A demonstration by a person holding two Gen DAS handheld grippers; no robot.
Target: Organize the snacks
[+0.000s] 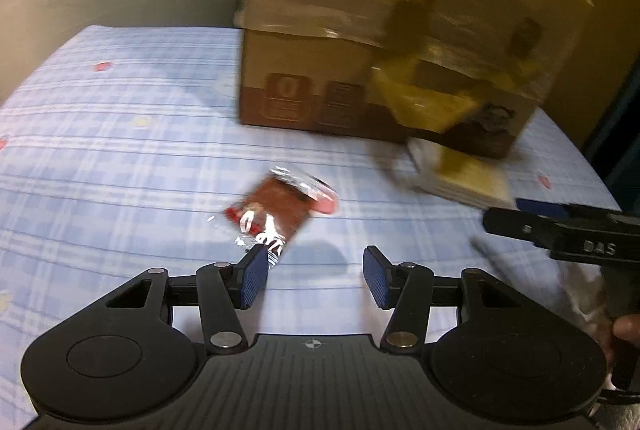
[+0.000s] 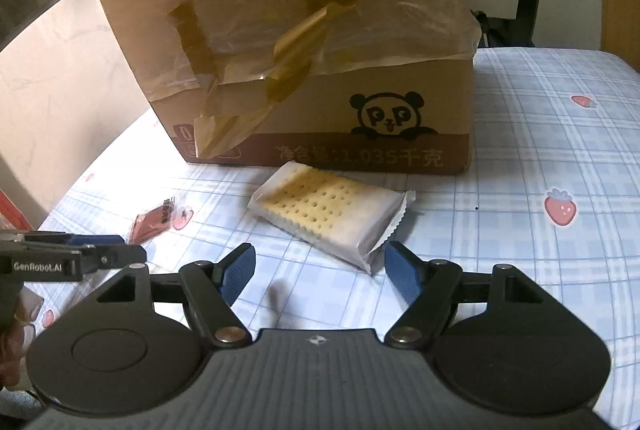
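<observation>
The task is looking barely begun: both snacks are lying loose on the checked tablecloth (image 2: 540,158) and neither is sitting in or against any sorted place. The left gripper (image 1: 316,280) is hovering with its blue pads spread wide and nothing between them. The red snack packet (image 1: 276,214) is lying flat just ahead of it, slightly toward its left finger, whose tip is overlapping the packet's near corner in this view; whether pad and wrapper are actually touching is hard to tell, since the left wrist picture is smeared.

The right gripper (image 2: 318,272) is likewise standing open and empty. The cracker pack (image 2: 332,214), a clear wrapper showing pale perforated biscuits, is resting directly in front of it, its crimped near end reaching between the two fingertips but not gripped. So each gripper seems lined up on its own item, with the grasping, the carrying and the placing all left to do.

Beyond both snacks the cardboard box (image 2: 320,70) is standing upright, its side draped in clear plastic and peeling brown tape, a panda printed low on the face. The cracker pack's far end is lying close to the box's base, so a push forward would likely jam it there. The two grippers are working near each other, the left one showing at the right one's left edge, and could clash if both are closing in together.
</observation>
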